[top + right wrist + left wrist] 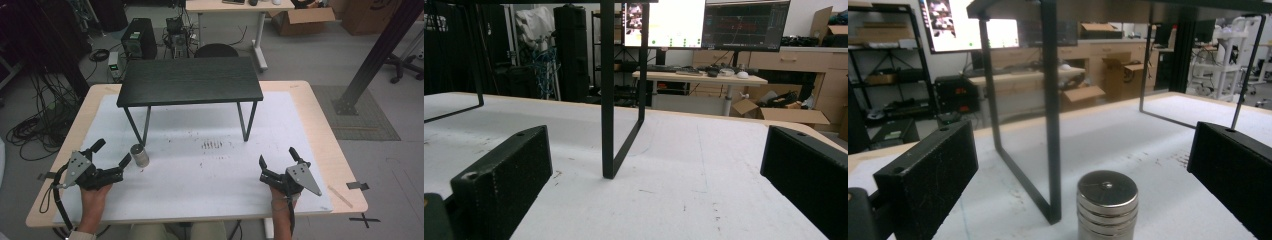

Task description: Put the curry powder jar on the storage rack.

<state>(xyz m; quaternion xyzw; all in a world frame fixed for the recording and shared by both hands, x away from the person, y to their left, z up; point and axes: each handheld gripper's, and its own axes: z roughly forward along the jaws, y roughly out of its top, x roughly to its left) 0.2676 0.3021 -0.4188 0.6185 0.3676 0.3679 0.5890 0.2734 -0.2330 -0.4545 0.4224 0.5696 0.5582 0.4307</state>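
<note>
**Both tools wide open; metal cylinder upright at left**

The left tool (113,152) is held low over the worktop (310,100) with its jaws spread wide; nothing is gripped. The metal cylinder (139,155) is seen just ahead, between the jaw tips, untouched as far as can be told. Its long axis is vertical, flat end upward. The right tool (276,156) is likewise wide open and empty. Beyond the cylinder, the black stand (190,81) is noted, one leg just behind it.

A: We're looking at our left gripper (107,161) and right gripper (279,160): black bodies, grey three-cornered plates dotted with screws.

B: We're trailing black cables; we're wearing perhaps a pale cuff (81,235).
</note>
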